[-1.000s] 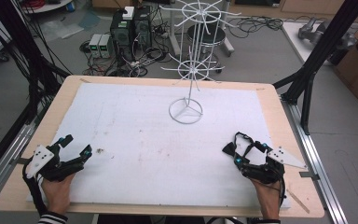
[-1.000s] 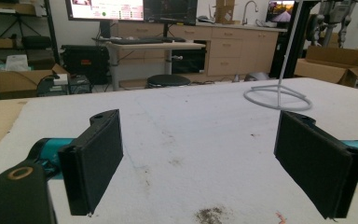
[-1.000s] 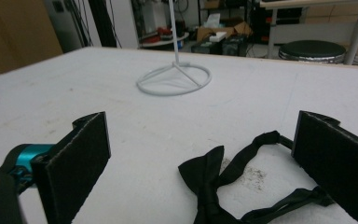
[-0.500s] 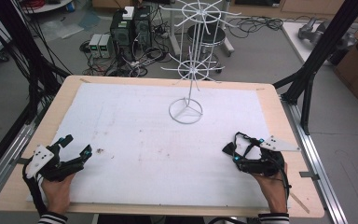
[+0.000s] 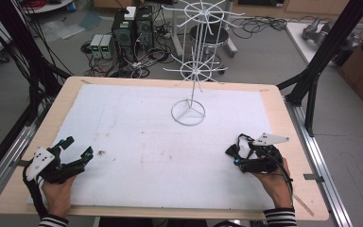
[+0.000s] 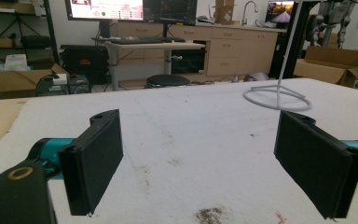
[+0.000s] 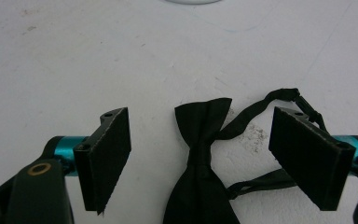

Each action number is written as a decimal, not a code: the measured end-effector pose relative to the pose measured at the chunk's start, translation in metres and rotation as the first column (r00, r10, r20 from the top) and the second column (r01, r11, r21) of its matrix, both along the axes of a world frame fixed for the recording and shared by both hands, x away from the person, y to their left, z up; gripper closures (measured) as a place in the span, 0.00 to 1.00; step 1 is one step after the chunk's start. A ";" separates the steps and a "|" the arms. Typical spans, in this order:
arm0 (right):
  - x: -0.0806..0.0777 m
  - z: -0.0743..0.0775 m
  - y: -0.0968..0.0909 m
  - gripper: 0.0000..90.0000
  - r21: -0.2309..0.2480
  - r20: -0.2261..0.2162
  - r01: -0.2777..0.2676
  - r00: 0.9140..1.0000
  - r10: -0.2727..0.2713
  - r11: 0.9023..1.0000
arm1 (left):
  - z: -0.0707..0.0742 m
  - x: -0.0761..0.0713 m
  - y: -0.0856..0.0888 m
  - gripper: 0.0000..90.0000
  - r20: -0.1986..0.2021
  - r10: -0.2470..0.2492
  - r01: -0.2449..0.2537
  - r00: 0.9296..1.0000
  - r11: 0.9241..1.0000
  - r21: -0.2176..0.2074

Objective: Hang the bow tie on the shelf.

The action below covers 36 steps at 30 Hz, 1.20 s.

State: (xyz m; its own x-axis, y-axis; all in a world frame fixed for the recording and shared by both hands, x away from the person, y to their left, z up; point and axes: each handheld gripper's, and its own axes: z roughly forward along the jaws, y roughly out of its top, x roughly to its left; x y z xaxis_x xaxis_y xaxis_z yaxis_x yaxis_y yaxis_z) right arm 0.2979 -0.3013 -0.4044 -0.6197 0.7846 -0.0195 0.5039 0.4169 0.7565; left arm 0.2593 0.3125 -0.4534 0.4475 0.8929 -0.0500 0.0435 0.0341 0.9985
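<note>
While a stained white mat (image 5: 137, 137) covers the bench, one wire rack (image 5: 189, 111) stands near its far edge; left gripper (image 5: 75, 150) released, right gripper (image 7: 200, 158) released astride one black bow tie (image 7: 200, 140).

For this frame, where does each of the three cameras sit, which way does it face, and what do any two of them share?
High view: above the person's side, facing forward and down on the table; both hands, left gripper and right gripper.
Left gripper view: low on the left gripper, facing across the table to the wire stand.
Right gripper view: on the right gripper, facing down at a bow tie.
Shared: the wire stand appears in the high and left gripper views.
</note>
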 end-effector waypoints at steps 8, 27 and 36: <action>0.006 0.000 0.000 0.29 -0.053 -0.052 -0.007 0.999 0.004 0.999 | 0.000 0.000 0.000 0.18 -0.001 0.000 0.000 1.000 1.000 0.001; 0.019 -0.009 0.006 0.55 -0.133 -0.163 -0.029 0.987 0.007 0.991 | 0.000 0.000 0.000 0.18 -0.001 -0.001 0.001 1.000 1.000 0.001; 0.028 -0.005 0.015 0.64 -0.208 -0.200 -0.054 0.980 0.011 0.977 | 0.000 0.000 0.000 0.18 0.000 -0.001 0.001 1.000 1.000 0.001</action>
State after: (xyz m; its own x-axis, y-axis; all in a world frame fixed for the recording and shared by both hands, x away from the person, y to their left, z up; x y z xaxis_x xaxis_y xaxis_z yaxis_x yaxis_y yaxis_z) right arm 0.3257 -0.2862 -0.4096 -0.6532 0.7549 -0.0581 0.6172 0.5753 0.5367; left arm 0.2593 0.3125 -0.4533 0.4485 0.8925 -0.0489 0.0437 0.0327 0.9985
